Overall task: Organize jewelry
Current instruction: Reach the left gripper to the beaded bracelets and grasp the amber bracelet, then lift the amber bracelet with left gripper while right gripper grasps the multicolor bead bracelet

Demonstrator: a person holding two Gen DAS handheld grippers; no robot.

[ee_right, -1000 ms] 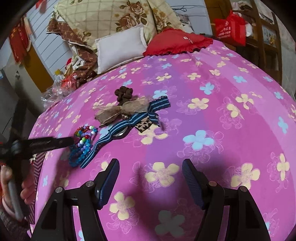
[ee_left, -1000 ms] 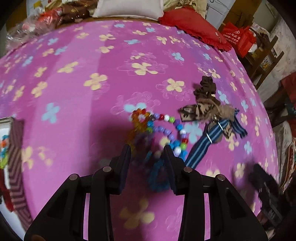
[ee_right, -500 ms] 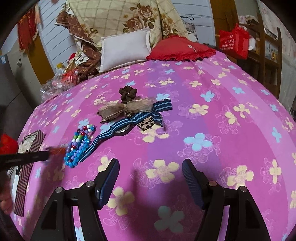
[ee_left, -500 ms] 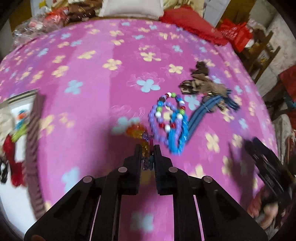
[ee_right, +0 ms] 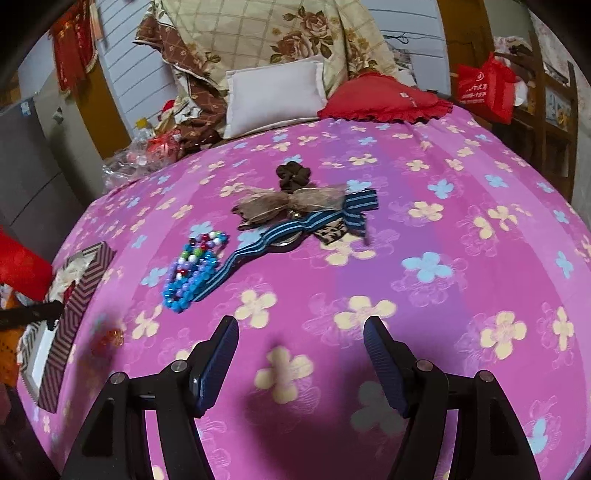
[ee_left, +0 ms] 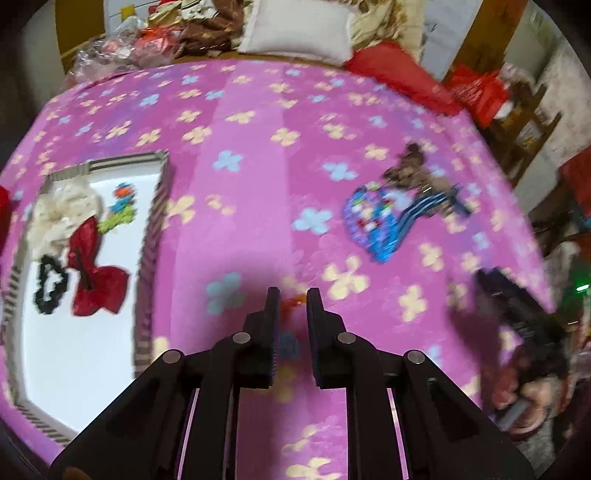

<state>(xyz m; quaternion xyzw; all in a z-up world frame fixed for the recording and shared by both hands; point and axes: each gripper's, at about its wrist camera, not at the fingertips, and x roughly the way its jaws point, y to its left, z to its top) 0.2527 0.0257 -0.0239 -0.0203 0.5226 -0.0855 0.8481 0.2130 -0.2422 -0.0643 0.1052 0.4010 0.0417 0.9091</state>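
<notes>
My left gripper (ee_left: 292,295) is shut on an orange bead bracelet (ee_left: 290,304), held above the pink flowered bedspread (ee_left: 258,122); the bracelet shows blurred in the right wrist view (ee_right: 110,338). A striped-rimmed box (ee_left: 149,236) lies to its left, holding a red bow (ee_left: 94,273), a black scrunchie (ee_left: 50,284) and a cream lace piece (ee_left: 62,210). A pile of blue and purple bead bracelets (ee_right: 194,269), a striped blue ribbon (ee_right: 295,229), a tan bow (ee_right: 288,203) and a brown scrunchie (ee_right: 293,175) lie ahead of my open, empty right gripper (ee_right: 301,365).
A white pillow (ee_right: 275,96), a red pillow (ee_right: 384,101) and a floral quilt (ee_right: 277,33) are heaped at the bed's far end. Plastic-wrapped clutter (ee_right: 147,151) sits at the far left. A wooden shelf with a red bag (ee_right: 484,88) stands to the right.
My left gripper closed on the orange bracelet, lifted it off the bead pile and carried it left toward the box. The right gripper has stayed open and nearly still.
</notes>
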